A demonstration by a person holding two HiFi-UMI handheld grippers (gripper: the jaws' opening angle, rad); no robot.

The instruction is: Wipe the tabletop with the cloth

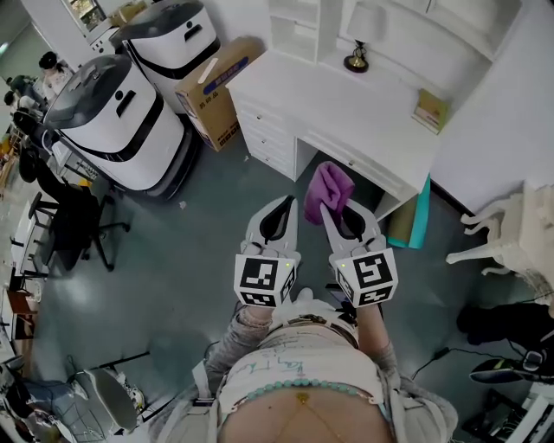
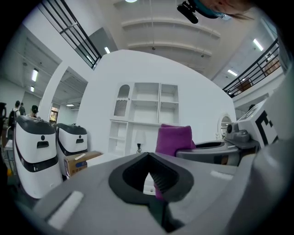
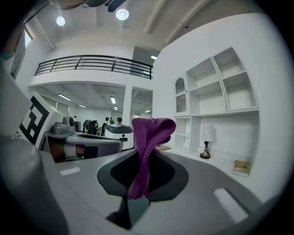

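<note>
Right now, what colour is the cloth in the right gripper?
Purple; the cloth shows best in the right gripper view.

Purple cloth (image 3: 148, 137): soft, knitted-looking fabric, matt and slightly fuzzy. Right gripper (image 3: 148, 153) and left gripper (image 2: 148, 155): smooth matt grey plastic bodies. The pads (image 2: 157, 181) are black and ribbed. Desk (image 1: 346, 104): smooth white painted top with a slight sheen. Box (image 1: 212, 95): brown matt cardboard. Floor (image 1: 199, 260): smooth, grey, faintly glossy.

floor (image 1: 199, 260): grey | desk (image 1: 346, 104): white | shelves (image 2: 147, 110): white | ceiling lights (image 3: 121, 13): on
</note>
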